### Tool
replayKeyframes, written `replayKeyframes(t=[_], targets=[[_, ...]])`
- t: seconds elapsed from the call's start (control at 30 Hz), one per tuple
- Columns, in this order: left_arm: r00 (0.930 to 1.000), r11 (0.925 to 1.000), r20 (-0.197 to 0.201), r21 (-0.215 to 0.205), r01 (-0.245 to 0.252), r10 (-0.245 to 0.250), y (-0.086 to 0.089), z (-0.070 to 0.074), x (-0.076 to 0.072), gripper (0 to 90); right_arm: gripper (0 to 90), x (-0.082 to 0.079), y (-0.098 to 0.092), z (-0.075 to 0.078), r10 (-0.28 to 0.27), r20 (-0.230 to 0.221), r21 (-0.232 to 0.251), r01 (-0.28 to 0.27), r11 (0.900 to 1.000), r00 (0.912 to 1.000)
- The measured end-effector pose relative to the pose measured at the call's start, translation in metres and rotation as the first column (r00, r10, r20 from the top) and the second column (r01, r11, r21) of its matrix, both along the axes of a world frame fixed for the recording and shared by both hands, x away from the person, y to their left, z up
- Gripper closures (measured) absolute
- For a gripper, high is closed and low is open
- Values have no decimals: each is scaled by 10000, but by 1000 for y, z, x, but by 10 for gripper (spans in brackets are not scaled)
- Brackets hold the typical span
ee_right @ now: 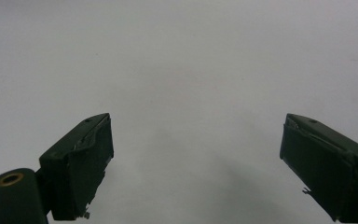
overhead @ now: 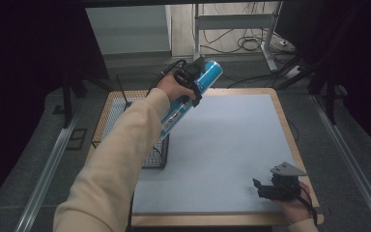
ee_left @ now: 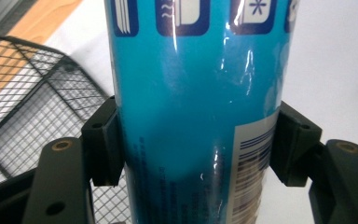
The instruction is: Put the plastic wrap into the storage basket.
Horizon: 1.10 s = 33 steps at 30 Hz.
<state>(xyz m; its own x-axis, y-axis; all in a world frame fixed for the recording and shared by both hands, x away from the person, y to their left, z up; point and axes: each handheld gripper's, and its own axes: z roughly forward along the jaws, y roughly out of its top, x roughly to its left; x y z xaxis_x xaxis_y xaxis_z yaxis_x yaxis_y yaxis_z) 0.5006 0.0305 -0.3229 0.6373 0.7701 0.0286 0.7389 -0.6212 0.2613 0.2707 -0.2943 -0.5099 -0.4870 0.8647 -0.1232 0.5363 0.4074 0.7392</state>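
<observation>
Pickup complete: left gripper (overhead: 189, 83) clamped on the blue can (overhead: 193, 94), jaws pressed against both sides of its body, can tilted and lifted above the table's far left edge. Delivery pending; likely destination the wire basket (overhead: 125, 104) just beside and below, though not certain from these views. Basket contents: nothing visible through the mesh, far corner partly hidden behind the sleeve. Right gripper (overhead: 265, 186) resting at the near right of the grey mat (overhead: 222, 145), jaws wide apart, holding nothing.
</observation>
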Motion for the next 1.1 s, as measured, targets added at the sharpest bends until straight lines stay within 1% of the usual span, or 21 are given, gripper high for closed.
replayKeyframes(t=[0.07,0.13,0.17,0.2,0.27,0.3,0.43,0.53,0.73,0.8,0.83,0.87,0.9,0.93,0.97,1.07,1.1], targets=[[9999,9999,-37,-1,-103,103,6,-1,3,315,100,0,-1,0,-42,5,-15,42,10000,10000],[9998,9998,-37,89,-176,176,11,-2,4,315,100,0,-2,0,-86,8,2,86,10000,10000],[9998,9998,-37,89,-176,176,11,-2,4,315,99,-1,-3,0,-91,14,-19,91,10000,10000],[9997,9995,3,203,-259,259,16,-4,5,315,100,-1,-3,0,-98,21,-18,98,10000,9999],[9993,9989,75,300,-368,366,20,-5,5,315,99,-1,-3,0,-101,48,-43,102,9999,9999],[9993,9989,75,300,-368,366,20,-5,5,315,99,-1,-3,0,-101,48,-43,102,9999,9999],[9984,9979,51,310,-561,559,33,-7,4,315,100,-1,-2,0,-93,60,-67,93,9999,9999],[9967,9961,159,377,-801,795,39,-11,5,315,100,-1,-2,-1,-82,47,-94,83,9999,10000],[9945,9936,110,428,-1044,1040,53,-18,9,315,100,-1,-2,-1,-146,38,-91,146,9999,9999],[9929,9920,234,469,-1176,1166,58,-20,11,315,99,-1,-3,-1,-162,27,-100,162,9998,9999],[9922,9908,253,549,-1237,1224,60,-21,12,315,100,0,-3,-1,-163,21,-98,163,9998,9999],[9906,9894,233,528,-1355,1344,62,-23,12,315,100,0,-3,-2,-163,15,-102,163,9998,9999],[9906,9894,233,528,-1355,1344,62,-23,12,315,100,0,-3,-2,-162,12,-108,163,9998,9999],[9894,9878,233,583,-1443,1431,67,-26,13,315,100,0,-3,-2,-158,-6,-105,158,9998,9999],[9894,9878,233,583,-1443,1431,67,-26,13,315,100,0,-3,-2,-158,-6,-105,158,9998,9999],[9893,9870,166,679,-1460,1452,75,-32,16,315,100,0,-3,-2,-161,-19,-116,161,9998,9999],[9886,9866,186,642,-1503,1494,76,-34,16,315,100,0,-3,-2,-148,-19,-126,148,9998,9999]])
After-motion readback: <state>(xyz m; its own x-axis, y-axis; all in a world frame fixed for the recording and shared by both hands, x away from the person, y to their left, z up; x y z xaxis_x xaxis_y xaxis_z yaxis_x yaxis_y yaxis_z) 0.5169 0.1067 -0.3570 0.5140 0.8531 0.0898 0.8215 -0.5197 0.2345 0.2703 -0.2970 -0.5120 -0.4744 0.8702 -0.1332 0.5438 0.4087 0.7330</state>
